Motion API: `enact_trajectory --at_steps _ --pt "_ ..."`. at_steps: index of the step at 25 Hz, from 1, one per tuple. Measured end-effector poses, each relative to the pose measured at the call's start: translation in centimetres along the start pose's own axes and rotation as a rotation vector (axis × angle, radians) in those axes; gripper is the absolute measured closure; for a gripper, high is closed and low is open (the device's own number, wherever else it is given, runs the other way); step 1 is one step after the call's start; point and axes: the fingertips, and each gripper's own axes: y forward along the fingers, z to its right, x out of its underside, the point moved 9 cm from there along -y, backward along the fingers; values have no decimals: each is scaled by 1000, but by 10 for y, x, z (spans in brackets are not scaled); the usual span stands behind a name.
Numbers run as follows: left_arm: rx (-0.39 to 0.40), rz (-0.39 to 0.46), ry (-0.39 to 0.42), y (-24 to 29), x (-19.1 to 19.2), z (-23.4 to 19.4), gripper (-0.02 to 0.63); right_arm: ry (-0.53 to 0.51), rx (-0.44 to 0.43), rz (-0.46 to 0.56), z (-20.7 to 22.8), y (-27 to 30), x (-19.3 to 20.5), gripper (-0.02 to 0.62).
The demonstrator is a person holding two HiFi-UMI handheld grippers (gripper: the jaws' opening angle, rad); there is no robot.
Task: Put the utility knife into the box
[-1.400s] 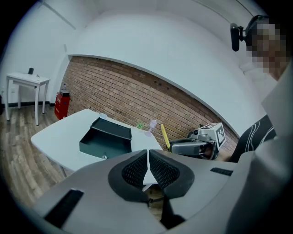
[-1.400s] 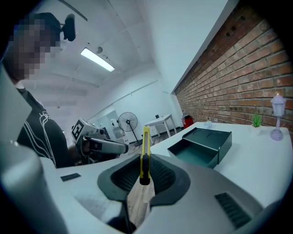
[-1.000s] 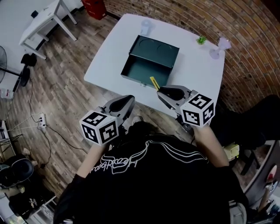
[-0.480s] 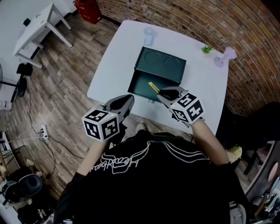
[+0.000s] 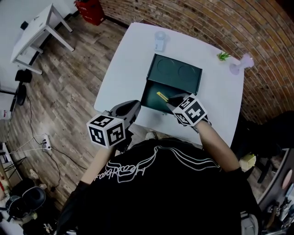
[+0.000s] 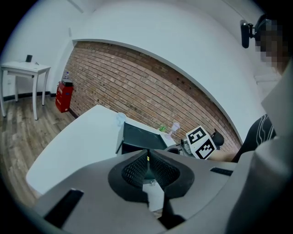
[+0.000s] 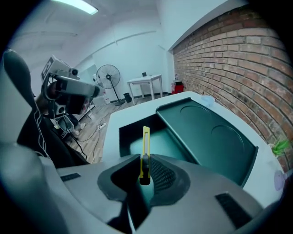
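Note:
A dark green box (image 5: 158,97) stands open on the white table (image 5: 124,69), its lid (image 5: 177,75) tipped back. My right gripper (image 5: 171,98) is shut on the yellow utility knife (image 5: 161,97), which pokes out over the box's near edge. In the right gripper view the knife (image 7: 145,145) stands upright between the pads (image 7: 158,171), above the box's hollow (image 7: 137,137) and beside the lid (image 7: 206,132). My left gripper (image 5: 137,104) hovers at the table's near edge, left of the box. Its jaws (image 6: 147,155) meet with nothing between them.
At the table's far side stand a small clear cup (image 5: 159,41), a little green plant (image 5: 223,56) and a pale purple object (image 5: 243,63). A brick wall (image 5: 220,23) runs behind. On the wooden floor are a white side table (image 5: 39,27) and a red case (image 5: 92,9).
My right gripper has carried the knife forward and down, from off the table's near edge to over the open box. The left gripper has edged forward toward the table.

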Motion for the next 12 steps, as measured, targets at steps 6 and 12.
enact_trajectory --at_steps 6,12 --pt "-1 -9 -6 4 1 -20 569 -45 36 -114 8 29 1 528" --pt "2 -5 -35 0 1 -34 569 -65 84 -209 12 51 5 528"
